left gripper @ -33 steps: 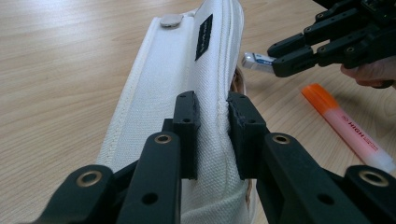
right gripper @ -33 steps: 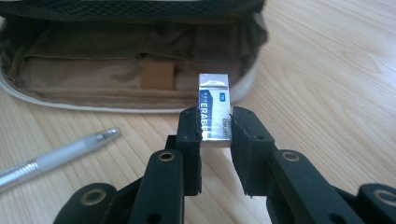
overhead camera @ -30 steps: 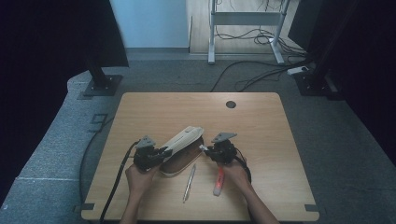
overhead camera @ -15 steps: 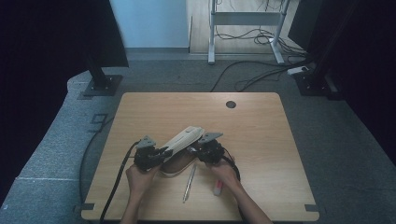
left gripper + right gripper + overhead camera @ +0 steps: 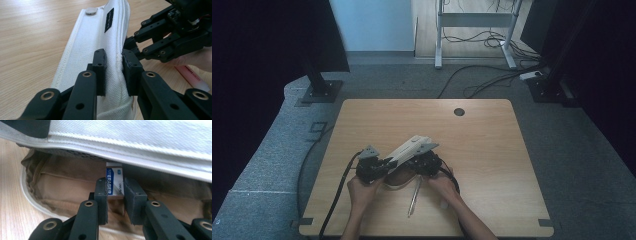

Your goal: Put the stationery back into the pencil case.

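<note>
A white fabric pencil case (image 5: 409,147) lies near the table's front, its flap raised at a slant. My left gripper (image 5: 113,67) is shut on the flap's seamed edge (image 5: 117,30) and holds it up. Under the flap, the brown lining (image 5: 67,185) of the case's inside shows. My right gripper (image 5: 115,192) is shut on a white and blue eraser (image 5: 114,182) and reaches into that opening, just below the flap (image 5: 150,135). In the high view the left gripper (image 5: 384,162) and the right gripper (image 5: 422,161) sit close together at the case.
A pen (image 5: 414,196) lies on the wooden table (image 5: 492,150) between the two hands. A pink highlighter (image 5: 191,77) rests beside the right hand. A dark round hole (image 5: 459,111) sits near the table's far edge. Cables trail from both grippers.
My right gripper has moved left, away from the highlighter, to the case's opening under the flap. The left gripper has kept the flap raised in the same place.
</note>
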Demonstrator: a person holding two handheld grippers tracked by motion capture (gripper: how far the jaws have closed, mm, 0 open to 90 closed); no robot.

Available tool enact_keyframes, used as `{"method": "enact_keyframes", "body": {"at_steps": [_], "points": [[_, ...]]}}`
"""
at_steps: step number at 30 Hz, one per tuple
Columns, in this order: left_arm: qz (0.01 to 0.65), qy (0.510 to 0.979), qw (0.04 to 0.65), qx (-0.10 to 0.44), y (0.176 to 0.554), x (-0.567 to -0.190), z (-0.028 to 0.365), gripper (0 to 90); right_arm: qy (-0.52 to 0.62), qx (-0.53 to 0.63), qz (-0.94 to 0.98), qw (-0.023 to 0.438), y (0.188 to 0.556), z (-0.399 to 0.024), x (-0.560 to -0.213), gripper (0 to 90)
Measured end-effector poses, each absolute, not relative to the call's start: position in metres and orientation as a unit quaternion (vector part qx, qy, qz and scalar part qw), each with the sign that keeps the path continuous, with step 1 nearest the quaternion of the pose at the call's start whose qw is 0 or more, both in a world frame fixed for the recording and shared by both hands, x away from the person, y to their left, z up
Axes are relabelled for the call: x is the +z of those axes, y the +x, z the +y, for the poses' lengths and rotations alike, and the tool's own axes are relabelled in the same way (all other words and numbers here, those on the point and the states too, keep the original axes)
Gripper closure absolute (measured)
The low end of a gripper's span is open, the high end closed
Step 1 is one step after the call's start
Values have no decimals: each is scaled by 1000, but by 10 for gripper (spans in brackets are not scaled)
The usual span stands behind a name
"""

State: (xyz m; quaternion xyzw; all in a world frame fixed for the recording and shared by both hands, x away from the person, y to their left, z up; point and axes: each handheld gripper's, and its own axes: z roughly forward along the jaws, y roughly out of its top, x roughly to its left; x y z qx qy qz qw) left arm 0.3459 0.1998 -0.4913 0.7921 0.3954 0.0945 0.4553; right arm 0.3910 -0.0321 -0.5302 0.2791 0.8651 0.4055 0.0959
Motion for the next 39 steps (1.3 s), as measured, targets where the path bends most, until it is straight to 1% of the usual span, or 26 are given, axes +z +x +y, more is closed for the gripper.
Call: {"method": "enact_keyframes", "body": {"at_steps": [14,26,29,33,39], "points": [[390,796,454,91,345,-492,196,746,274,401,867,106,397,-15,-536,718],[390,795,454,94,346,-491,197,743,275,404,866,105,402,-7,-541,708],[390,796,454,94,346,-492,197,742,276,402,867,100,402,-7,-540,647],[390,796,454,95,347,-492,198,741,273,398,870,104,401,-9,-538,589],[391,796,453,97,347,-492,199,740,269,396,871,111,396,-13,-532,530]]}}
